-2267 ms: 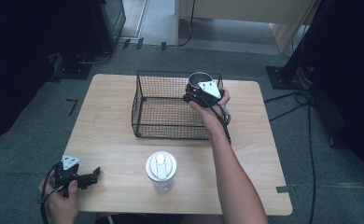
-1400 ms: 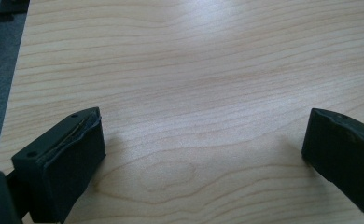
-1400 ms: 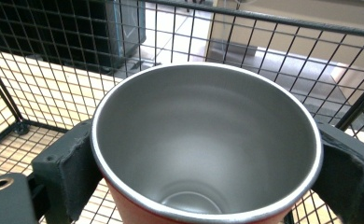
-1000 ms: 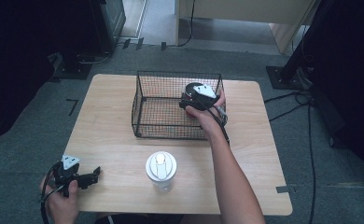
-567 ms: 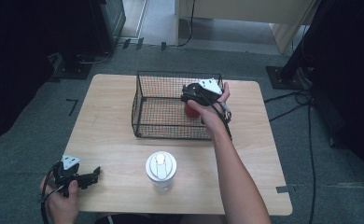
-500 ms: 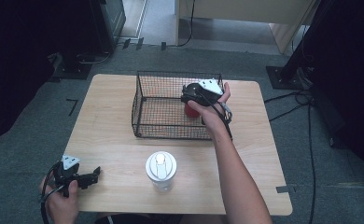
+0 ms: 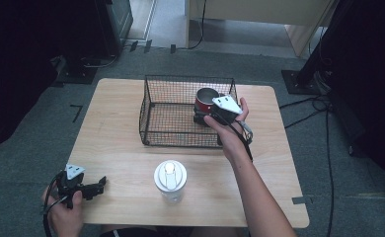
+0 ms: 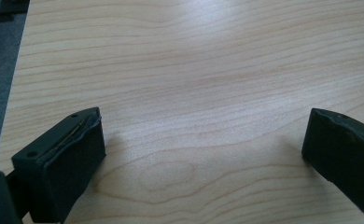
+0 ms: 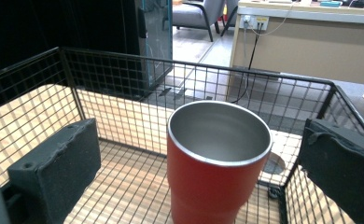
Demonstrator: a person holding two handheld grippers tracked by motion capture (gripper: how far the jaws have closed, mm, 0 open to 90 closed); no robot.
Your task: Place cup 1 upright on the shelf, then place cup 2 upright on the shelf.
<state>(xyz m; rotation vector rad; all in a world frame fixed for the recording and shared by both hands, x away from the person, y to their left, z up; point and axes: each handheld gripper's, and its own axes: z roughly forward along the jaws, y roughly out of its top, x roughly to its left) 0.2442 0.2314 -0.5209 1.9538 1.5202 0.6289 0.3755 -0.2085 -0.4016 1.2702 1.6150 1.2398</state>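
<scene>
**Red cup standing in the wire basket**

The red cup [image 9: 217, 161] stands upright in the right-hand far corner of the black wire basket [image 7: 153, 116], which sits toward the back of the wooden table [image 7: 116, 148]. It is a metal tumbler: red on the outside, bare brushed steel inside, with a thin bright rim and a slight taper toward the base. It is empty as far as I can see into it.

The right gripper [image 9: 203, 168] hangs just over the basket's right edge with its jaws spread wide, one on each side of the cup and neither touching it. From above, the same gripper [image 7: 208, 118] sits right beside the cup [image 7: 206, 98].

I'd guess the cup is stiff and fairly light while empty, and the painted wall looks smooth, so it could slip or twist in a weak pinch. The best hold seems to be across the upper body just under the rim, squarely on both sides. It won't dent easily, but it could tip against the mesh.

The left gripper [image 8: 203, 154] rests low near the table's front left corner, jaws wide apart over bare wood. A clear bottle with a white lid [image 7: 170, 180] stands alone near the front edge.
</scene>
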